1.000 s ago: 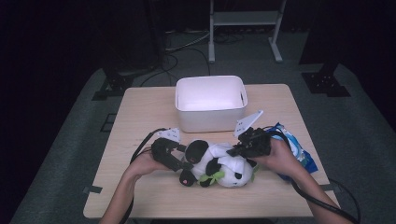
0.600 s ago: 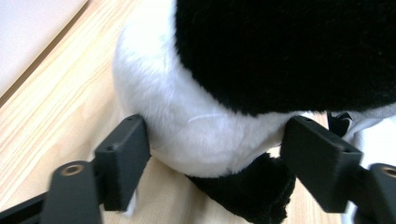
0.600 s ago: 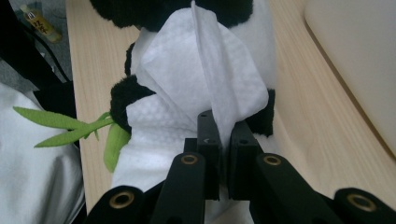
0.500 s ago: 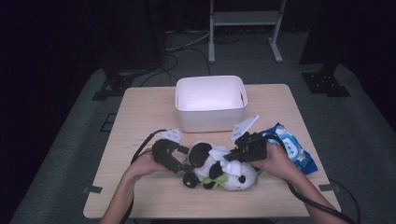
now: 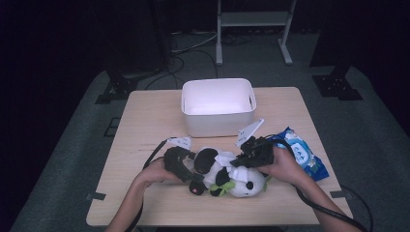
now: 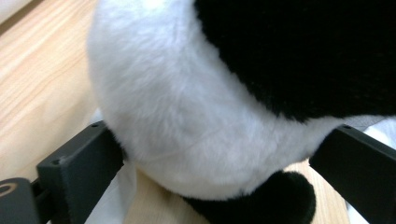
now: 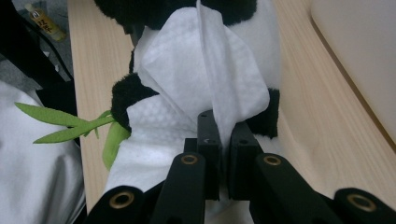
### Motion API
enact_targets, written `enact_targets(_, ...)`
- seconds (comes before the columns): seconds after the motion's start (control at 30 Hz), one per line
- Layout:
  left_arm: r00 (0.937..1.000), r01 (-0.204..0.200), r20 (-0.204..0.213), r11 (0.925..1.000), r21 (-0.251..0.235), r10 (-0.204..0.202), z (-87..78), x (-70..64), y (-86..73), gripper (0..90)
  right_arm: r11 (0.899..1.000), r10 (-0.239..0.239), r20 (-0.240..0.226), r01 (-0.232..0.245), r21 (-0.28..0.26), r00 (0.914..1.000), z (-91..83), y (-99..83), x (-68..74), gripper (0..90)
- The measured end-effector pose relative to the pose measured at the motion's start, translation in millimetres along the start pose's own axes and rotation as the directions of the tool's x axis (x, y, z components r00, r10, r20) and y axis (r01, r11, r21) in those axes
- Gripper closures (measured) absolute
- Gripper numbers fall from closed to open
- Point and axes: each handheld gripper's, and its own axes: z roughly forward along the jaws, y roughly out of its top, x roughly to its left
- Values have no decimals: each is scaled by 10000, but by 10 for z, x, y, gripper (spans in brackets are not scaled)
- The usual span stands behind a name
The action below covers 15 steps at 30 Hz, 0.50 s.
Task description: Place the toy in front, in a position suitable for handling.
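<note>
A black-and-white panda plush point(image 5: 227, 176) lies on its side near the front of the wooden table point(image 5: 145, 121). My left gripper point(image 5: 192, 175) holds its body from the left. In the left gripper view the two jaws press either side of the panda's white belly point(image 6: 187, 102). My right gripper point(image 5: 241, 162) comes in from the right over the panda's head. Its jaws are shut on a white wipe point(image 7: 201, 79) that drapes over the panda point(image 7: 273, 42). A green felt bamboo sprig point(image 7: 70, 123) sticks out of the plush.
A white open bin point(image 5: 217, 104) stands just behind the panda at mid-table. To the right of my right hand lies a blue pack of wipes point(image 5: 302, 154). Cables trail from both grippers off the front edge.
My right gripper has shifted left and nearer, off the blue pack and onto the panda with the wipe. The left gripper has stayed on the plush.
</note>
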Motion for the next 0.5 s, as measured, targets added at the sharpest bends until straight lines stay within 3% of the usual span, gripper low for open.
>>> enact_targets(0.07, 9999, 121, 46, 9999, -93, -121, -8, 6, 0, 56, 10000, 4, 63, -4, -18, 10000, 6, 5, -13, 852)
enact_targets(0.27, 9996, 242, -124, 9992, -314, -246, -99, -38, 38, 299, 9997, 150, -5, -150, -173, 9999, 20, 14, -50, 853)
enact_targets(0.5, 9953, -204, -953, 9994, -271, 177, -374, -227, 234, 345, 9974, 178, -127, -187, -702, 9998, -36, 54, -58, 854)
